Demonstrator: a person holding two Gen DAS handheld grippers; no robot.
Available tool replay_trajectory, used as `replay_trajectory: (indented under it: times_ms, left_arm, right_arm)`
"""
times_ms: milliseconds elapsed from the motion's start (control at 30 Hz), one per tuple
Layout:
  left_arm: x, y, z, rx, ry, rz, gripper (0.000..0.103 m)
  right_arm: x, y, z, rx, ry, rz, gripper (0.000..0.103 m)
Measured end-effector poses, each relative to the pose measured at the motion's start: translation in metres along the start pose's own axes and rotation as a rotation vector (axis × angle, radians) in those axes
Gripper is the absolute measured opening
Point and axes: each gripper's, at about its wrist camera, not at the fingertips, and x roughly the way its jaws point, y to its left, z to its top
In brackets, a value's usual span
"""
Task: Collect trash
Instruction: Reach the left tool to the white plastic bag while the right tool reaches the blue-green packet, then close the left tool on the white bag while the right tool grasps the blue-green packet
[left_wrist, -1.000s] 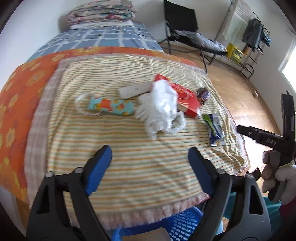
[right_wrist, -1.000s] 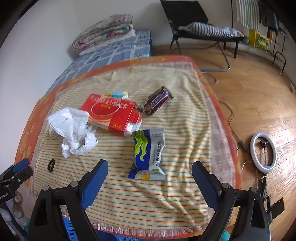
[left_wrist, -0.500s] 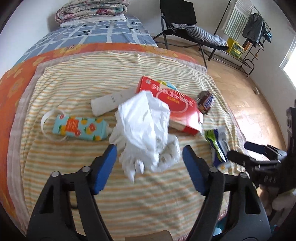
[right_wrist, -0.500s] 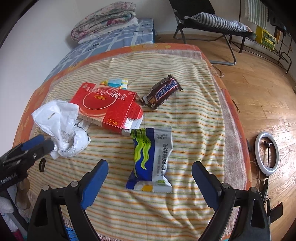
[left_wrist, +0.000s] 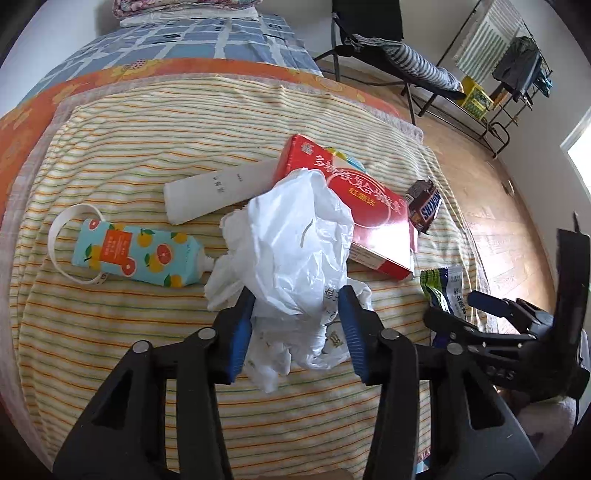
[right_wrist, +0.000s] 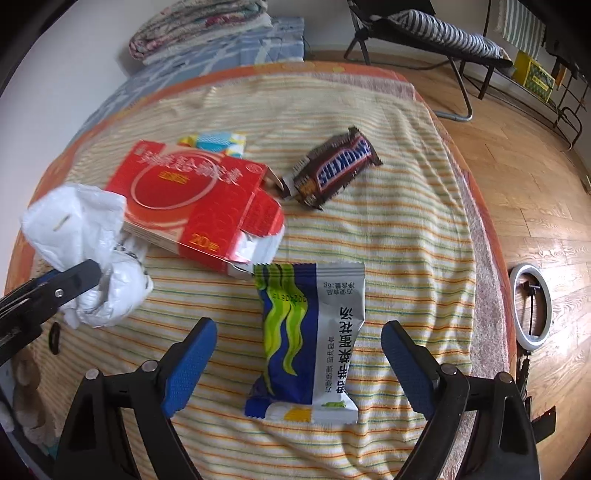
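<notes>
Nothing looks collected yet: beside the red carton (left_wrist: 364, 206), the left gripper (left_wrist: 295, 325) has just been closing around the crumpled white plastic bag (left_wrist: 295, 243); the right gripper (right_wrist: 299, 365) hangs spread over the blue-green sachet (right_wrist: 306, 332).

white plastic bag (left_wrist: 295, 236): crumpled, heaped against the red box's near edge on the striped blanket.
red box (right_wrist: 192, 199): flat carton, end flap torn open.
seaweed packet (right_wrist: 310, 336): blue, green and white, lying flat, unopened.
chocolate bar wrapper (right_wrist: 336, 170): brown, beside the box's open end.
fruit-print tube (left_wrist: 136, 254): lying flat, left of the bag.
</notes>
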Motion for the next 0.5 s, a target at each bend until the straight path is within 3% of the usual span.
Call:
replay_trajectory:
  times_ms: [100,233,433,500]
  left_arm:
    - [-0.002,-0.006,-0.002,0.023,0.002,-0.001,0.045]
    - [-0.002,-0.009,-0.006,0.011,0.039,-0.005,0.063]
    - [0.000,-0.013,-0.014,0.049,0.036,0.021,0.063]
    - [0.006,-0.014,-0.016,0.066,0.051,0.047,0.054]
  right_arm:
    - [0.003,-0.002,0.001,0.005,0.006,-0.002,0.086]
    - [0.003,-0.003,0.000,0.003,0.005,-0.001,0.086]
    - [0.003,-0.006,0.000,0.008,0.007,0.008,0.086]
    - [0.003,-0.006,-0.001,-0.002,0.008,0.000,0.086]
